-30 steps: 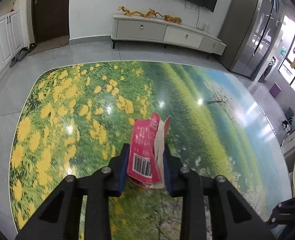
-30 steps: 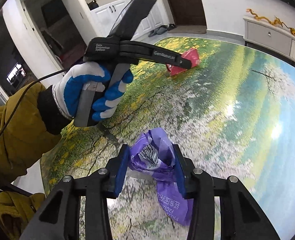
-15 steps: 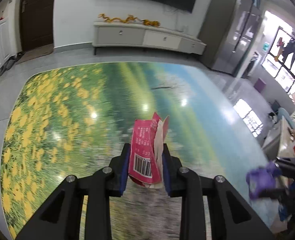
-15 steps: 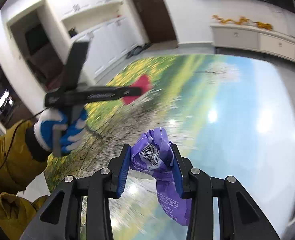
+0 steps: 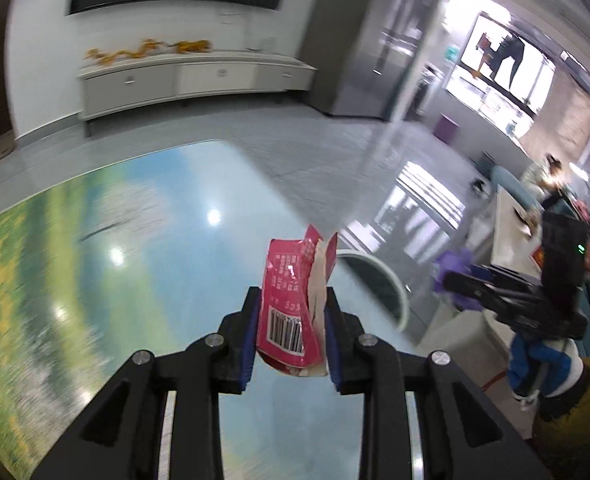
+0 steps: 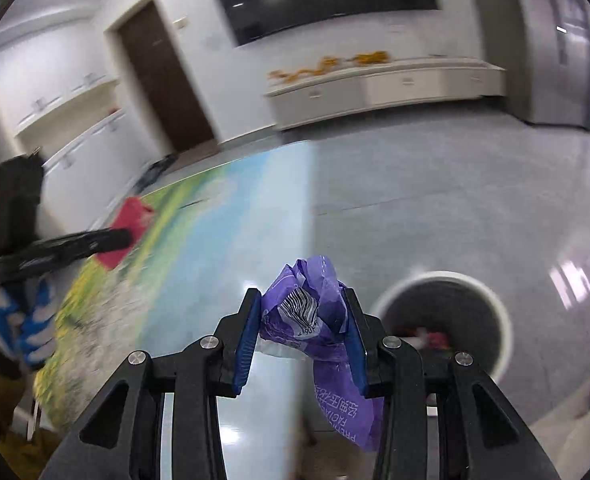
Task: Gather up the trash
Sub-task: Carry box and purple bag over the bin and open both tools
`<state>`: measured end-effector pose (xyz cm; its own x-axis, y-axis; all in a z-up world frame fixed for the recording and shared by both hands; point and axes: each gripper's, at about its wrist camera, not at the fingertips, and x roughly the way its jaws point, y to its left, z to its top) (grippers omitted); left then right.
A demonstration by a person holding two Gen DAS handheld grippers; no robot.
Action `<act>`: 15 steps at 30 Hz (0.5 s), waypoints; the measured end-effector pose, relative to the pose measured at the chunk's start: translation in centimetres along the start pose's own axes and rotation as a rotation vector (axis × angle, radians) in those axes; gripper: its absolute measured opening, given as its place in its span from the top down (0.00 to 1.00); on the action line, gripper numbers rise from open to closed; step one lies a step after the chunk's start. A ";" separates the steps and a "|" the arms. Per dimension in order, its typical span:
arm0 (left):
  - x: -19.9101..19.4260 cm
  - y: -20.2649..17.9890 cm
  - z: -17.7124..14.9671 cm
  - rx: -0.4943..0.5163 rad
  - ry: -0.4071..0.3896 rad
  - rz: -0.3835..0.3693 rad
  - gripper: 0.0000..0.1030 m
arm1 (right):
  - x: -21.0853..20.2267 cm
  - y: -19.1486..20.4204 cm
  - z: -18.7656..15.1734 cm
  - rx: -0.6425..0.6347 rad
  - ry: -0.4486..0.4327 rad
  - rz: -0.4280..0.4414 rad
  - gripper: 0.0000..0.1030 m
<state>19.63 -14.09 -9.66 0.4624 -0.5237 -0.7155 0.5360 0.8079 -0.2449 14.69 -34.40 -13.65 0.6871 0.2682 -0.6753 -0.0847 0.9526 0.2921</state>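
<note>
My left gripper (image 5: 293, 332) is shut on a pink snack wrapper (image 5: 291, 300) with a barcode, held above the glossy table with the landscape print (image 5: 135, 264). My right gripper (image 6: 303, 332) is shut on a crumpled purple wrapper (image 6: 315, 312), held past the table's right edge. A round white-rimmed trash bin (image 6: 441, 316) stands on the floor just right of it, with some trash inside. The bin's rim also shows in the left wrist view (image 5: 383, 276), behind the pink wrapper. The right gripper with its purple wrapper (image 5: 455, 268) shows at the right of the left wrist view.
A white TV cabinet (image 5: 191, 80) stands along the far wall under a dark screen. A grey fridge (image 5: 359, 40) is at the back right. A dark door (image 6: 163, 76) and white cupboards are at the left. Grey tiled floor (image 6: 455, 200) surrounds the table.
Both grippers have swung to the right with their wrappers, from over the flower end of the table to its right end. The bin has come into view.
</note>
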 end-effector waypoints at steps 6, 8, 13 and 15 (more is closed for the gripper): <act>7.0 -7.1 3.7 0.080 0.069 -0.043 0.73 | 1.6 -5.6 1.0 0.092 0.000 -0.099 0.60; 9.1 -8.9 4.5 0.096 0.083 -0.041 0.73 | 2.6 -7.1 1.2 0.113 0.004 -0.124 0.57; 13.7 -11.3 6.9 0.108 0.091 -0.043 0.58 | 4.9 -9.9 1.7 0.152 0.018 -0.196 0.44; 14.8 -11.7 7.5 0.096 0.092 -0.049 0.46 | 5.4 -10.8 2.0 0.157 0.020 -0.232 0.42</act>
<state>25.49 -33.37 -12.52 0.3700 -0.5310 -0.7623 0.6235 0.7503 -0.2200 20.72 -43.50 -19.09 0.6604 0.0495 -0.7493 0.1875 0.9554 0.2283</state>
